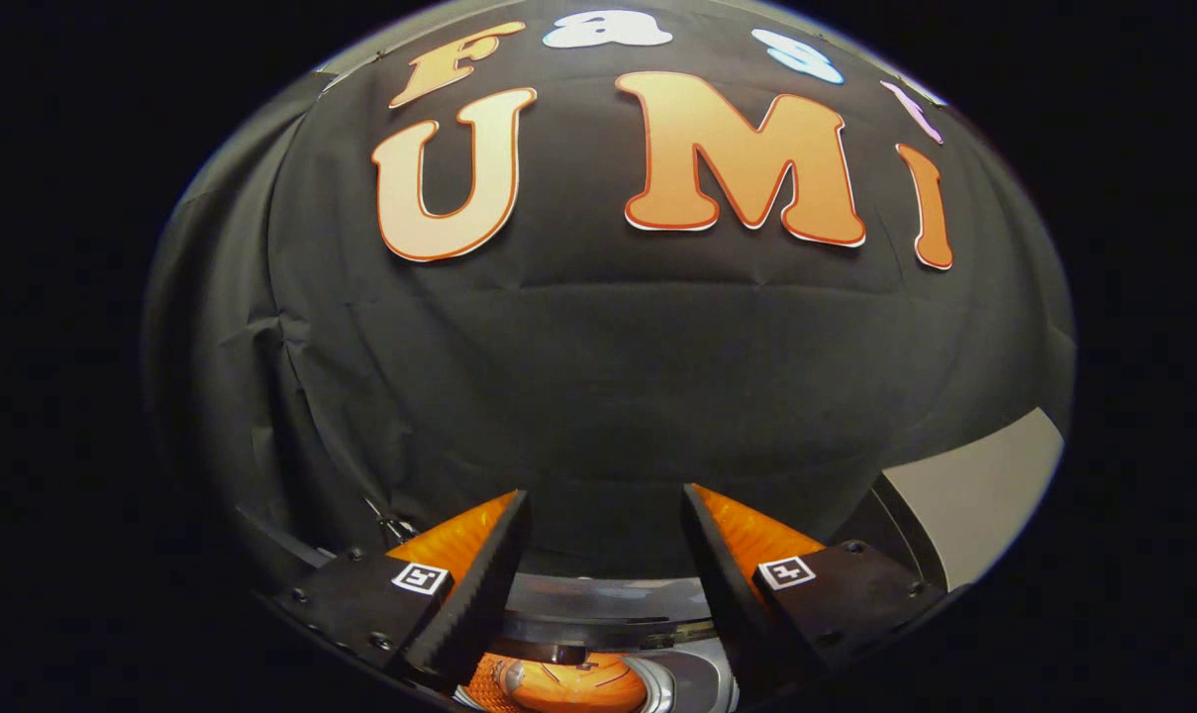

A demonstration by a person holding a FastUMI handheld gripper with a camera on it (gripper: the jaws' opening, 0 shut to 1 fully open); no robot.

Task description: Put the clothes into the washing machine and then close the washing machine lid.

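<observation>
Washer (598,619) sits low and near, just below my fingers; orange clothes (568,685) seem inside. My tool (606,540) gapes open, empty. Lid likely rigid and light: take its rim.

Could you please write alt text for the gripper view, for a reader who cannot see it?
The gripper is open with nothing between its fingers, pointing at the booth's black cloth wall. Below and between the fingers lies a round grey rim with something orange under it, too cropped to identify; a pale surface sits off to the right.
</observation>
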